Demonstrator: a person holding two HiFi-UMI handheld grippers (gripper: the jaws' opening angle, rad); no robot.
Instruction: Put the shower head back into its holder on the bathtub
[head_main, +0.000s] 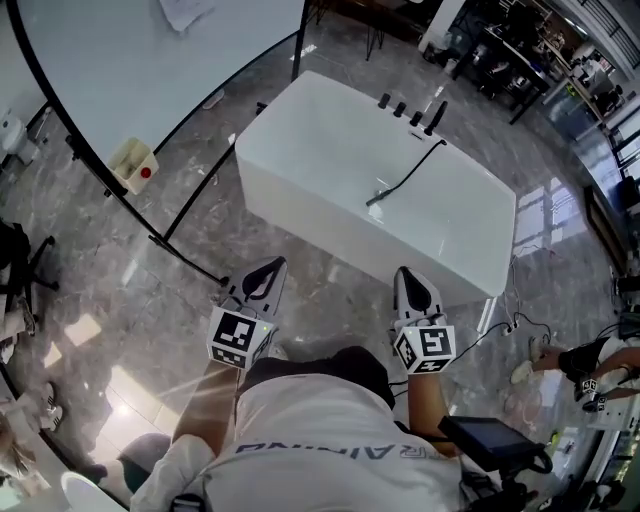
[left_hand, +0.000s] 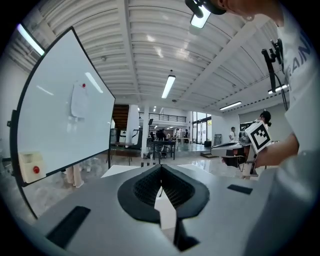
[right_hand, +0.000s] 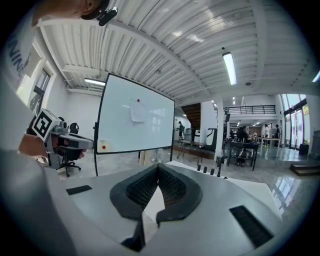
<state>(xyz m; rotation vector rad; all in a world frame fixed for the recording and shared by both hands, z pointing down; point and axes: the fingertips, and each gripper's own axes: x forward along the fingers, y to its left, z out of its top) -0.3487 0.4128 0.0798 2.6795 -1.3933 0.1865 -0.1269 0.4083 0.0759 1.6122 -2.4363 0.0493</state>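
Shower head (head_main: 377, 198) lies inside the white bathtub (head_main: 320, 140) on its black hose (head_main: 415, 170), apart from the black fittings (head_main: 410, 112) on the far rim, while the left gripper (head_main: 268, 275) and right gripper (head_main: 410, 283), both closed and empty, point toward the tub.

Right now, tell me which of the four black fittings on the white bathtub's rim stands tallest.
The black post at the row's right end, beside the black hose; the three other knobs are short stubs.

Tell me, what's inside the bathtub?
A shower head on a black hose lies in the white bathtub; nothing else shows there. The tub floor beneath them is covered.
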